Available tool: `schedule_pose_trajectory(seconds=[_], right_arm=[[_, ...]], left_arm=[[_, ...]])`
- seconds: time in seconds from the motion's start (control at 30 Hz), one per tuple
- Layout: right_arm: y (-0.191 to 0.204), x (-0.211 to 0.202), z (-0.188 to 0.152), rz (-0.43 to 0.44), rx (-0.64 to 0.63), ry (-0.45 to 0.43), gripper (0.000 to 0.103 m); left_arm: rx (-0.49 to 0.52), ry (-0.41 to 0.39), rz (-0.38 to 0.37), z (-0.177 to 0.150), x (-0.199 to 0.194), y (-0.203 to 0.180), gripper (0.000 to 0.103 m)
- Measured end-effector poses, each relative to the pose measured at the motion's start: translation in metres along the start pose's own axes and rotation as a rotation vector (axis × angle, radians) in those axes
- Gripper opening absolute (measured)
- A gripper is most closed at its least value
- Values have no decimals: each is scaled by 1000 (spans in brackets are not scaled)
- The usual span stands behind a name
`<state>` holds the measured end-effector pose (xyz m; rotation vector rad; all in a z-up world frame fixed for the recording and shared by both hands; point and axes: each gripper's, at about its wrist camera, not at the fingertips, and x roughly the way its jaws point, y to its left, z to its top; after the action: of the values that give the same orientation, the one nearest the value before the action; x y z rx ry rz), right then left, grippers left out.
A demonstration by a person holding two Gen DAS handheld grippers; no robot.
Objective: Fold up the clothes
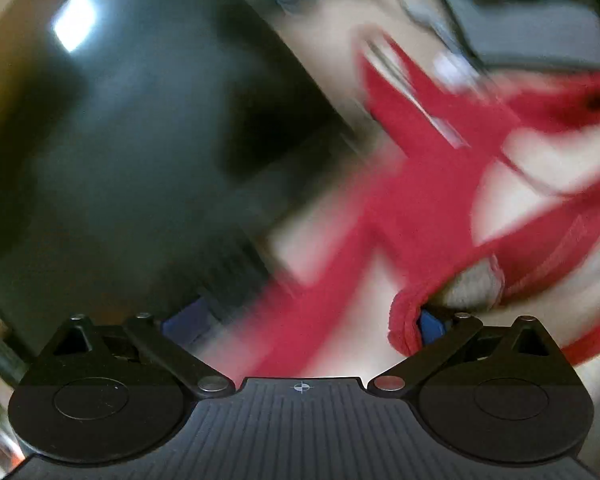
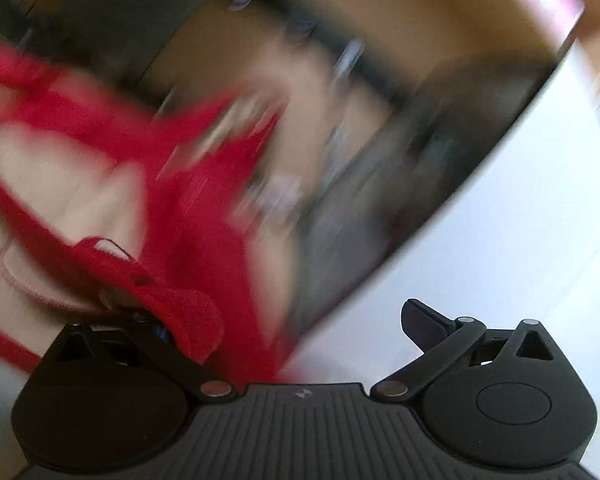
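Observation:
A red garment (image 1: 416, 200) hangs in the air, stretched and blurred by motion. In the left wrist view it spreads across the right half, and a fold of it drapes over my left gripper's right finger (image 1: 432, 326). My left gripper (image 1: 304, 320) has its jaws wide apart. In the right wrist view the red garment (image 2: 204, 216) fills the left side, and a bunched fold lies over my right gripper's left finger (image 2: 160, 332). My right gripper (image 2: 296, 324) also has its jaws wide apart; its right finger (image 2: 424, 324) is bare.
A pale table surface (image 2: 500, 240) lies at the right in the right wrist view. A dark cabinet or screen (image 1: 140, 140) fills the left of the left wrist view. The background is heavily blurred.

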<state>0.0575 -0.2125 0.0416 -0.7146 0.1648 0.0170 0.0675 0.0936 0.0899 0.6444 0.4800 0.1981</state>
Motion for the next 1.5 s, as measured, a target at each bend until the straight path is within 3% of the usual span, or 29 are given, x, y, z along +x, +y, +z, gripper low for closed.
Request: schedule_pose_trajectory(seconds=[0.07, 0.1, 0.17, 0.2, 0.3, 0.43, 0.5, 0.57, 0.63, 0.7, 0.8, 0.93, 1.03, 1.17, 1.27, 1.43, 1.5], right_arm=[[-30, -15, 50, -151, 64, -186, 102], [-39, -25, 57, -186, 95, -236, 103], [-52, -41, 59, -228, 145, -301, 103], [-52, -45, 53, -220, 150, -296, 103], [-25, -37, 4, -61, 97, -102, 103], [18, -45, -57, 336, 49, 181, 103], [24, -54, -73, 497, 39, 254, 103], [15, -59, -81, 600, 71, 288, 103], [0, -54, -82, 653, 134, 311, 103], [-17, -41, -81, 679, 206, 327, 103], [-33, -45, -79, 691, 342, 274, 103], [-26, -23, -52, 706, 543, 158, 103], [-16, 5, -23, 705, 645, 115, 103], [-10, 34, 11, 744, 664, 61, 103], [11, 69, 7, 811, 749, 135, 103], [58, 126, -35, 884, 970, 415, 103], [64, 127, -51, 879, 1010, 424, 103]], left_arm=[[-84, -165, 174, 44, -27, 48, 103], [-130, -218, 208, 50, -37, 64, 103], [-195, -274, 201, 47, -62, 85, 103], [-191, -202, 143, 31, -61, 74, 103], [-175, 12, -31, -20, -57, 41, 103], [-142, 271, -255, -80, -56, -1, 103], [-112, 359, -356, -99, -60, -18, 103], [-96, 362, -484, -100, -72, -21, 103], [-111, 306, -597, -90, -84, -16, 103], [-152, 238, -648, -75, -83, -8, 103], [-290, 135, -671, -53, -75, 3, 103], [-547, 23, -645, -26, -10, -6, 103], [-684, 91, -597, -16, 60, -22, 103], [-642, 162, -572, -19, 91, -53, 103], [-667, 175, -565, -34, 95, -63, 103], [-663, 166, -547, -46, 71, -65, 103], [-661, 162, -539, -51, 62, -66, 103]])
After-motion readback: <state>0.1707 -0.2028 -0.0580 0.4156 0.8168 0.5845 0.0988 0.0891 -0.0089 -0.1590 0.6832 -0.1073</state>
